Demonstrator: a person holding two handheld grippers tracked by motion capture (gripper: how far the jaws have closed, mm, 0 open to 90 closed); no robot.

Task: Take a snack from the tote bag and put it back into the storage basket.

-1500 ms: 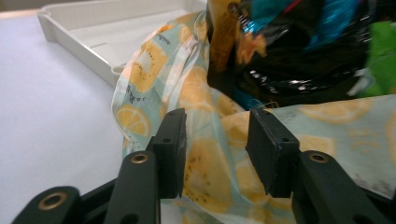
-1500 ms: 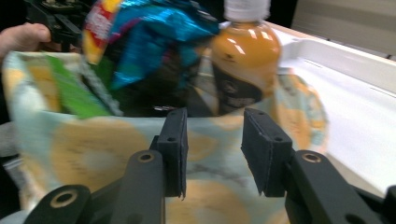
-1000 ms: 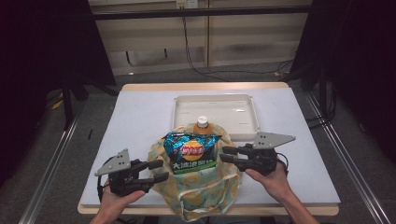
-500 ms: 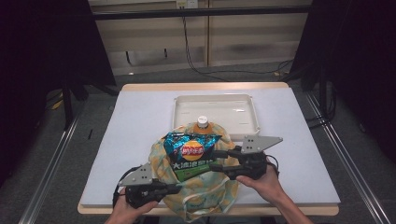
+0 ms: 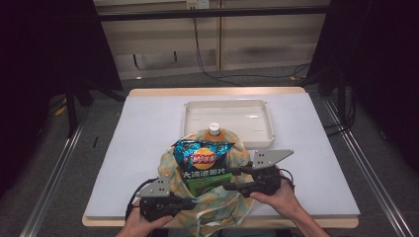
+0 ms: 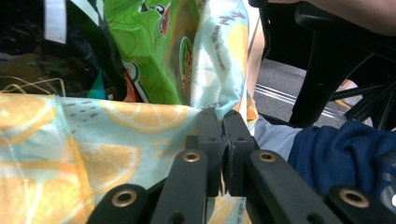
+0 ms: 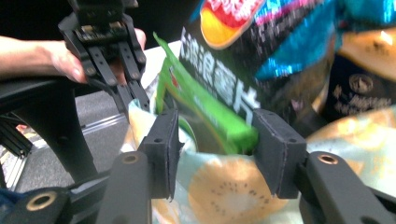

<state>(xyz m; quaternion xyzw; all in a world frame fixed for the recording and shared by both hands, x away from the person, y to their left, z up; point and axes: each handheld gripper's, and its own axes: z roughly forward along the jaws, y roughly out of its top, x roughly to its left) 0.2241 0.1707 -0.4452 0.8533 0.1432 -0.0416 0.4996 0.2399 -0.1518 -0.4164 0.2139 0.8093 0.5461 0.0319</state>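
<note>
Now bag rim (image 6: 205,100) between shut left hand-held gripper (image 6: 223,122)

one fruit-print bag (image 5: 216,207), two snack packets (image 5: 201,157), one bottle (image 5: 214,129), one tray (image 5: 267,140)

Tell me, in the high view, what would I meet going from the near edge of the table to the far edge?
Left gripper pinching the fruit-print bag → chip packet → bottle cap → white tray.

chip bag (image 5: 202,160): Chinese print "大波浪薯片"; round red-yellow brand logo
</note>
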